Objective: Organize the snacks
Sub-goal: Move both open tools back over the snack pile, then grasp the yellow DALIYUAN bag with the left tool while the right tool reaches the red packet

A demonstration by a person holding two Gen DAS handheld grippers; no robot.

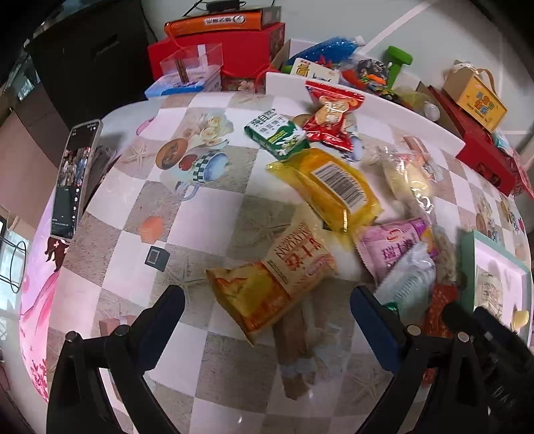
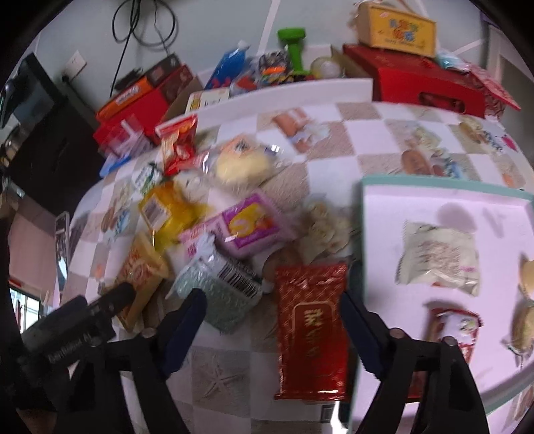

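A pile of snack packets lies on the checkered tabletop (image 1: 207,207). My left gripper (image 1: 267,295) is open, low over an orange and tan packet (image 1: 273,283) that lies between its fingers. A yellow packet (image 1: 333,187), a green one (image 1: 277,133) and a pink one (image 1: 397,247) lie beyond. My right gripper (image 2: 272,298) is open around a red foil packet (image 2: 310,327); its right finger is near the packet's edge and the left finger stands apart. Right of it is a pink tray with a teal rim (image 2: 434,200) holding several packets.
A phone (image 1: 73,180) stands propped at the table's left edge. Red and orange boxes (image 1: 220,43), a green dumbbell (image 2: 293,43) and a yellow carton (image 2: 397,30) crowd the back behind a white ledge (image 2: 300,90). Each gripper sits close beside the other.
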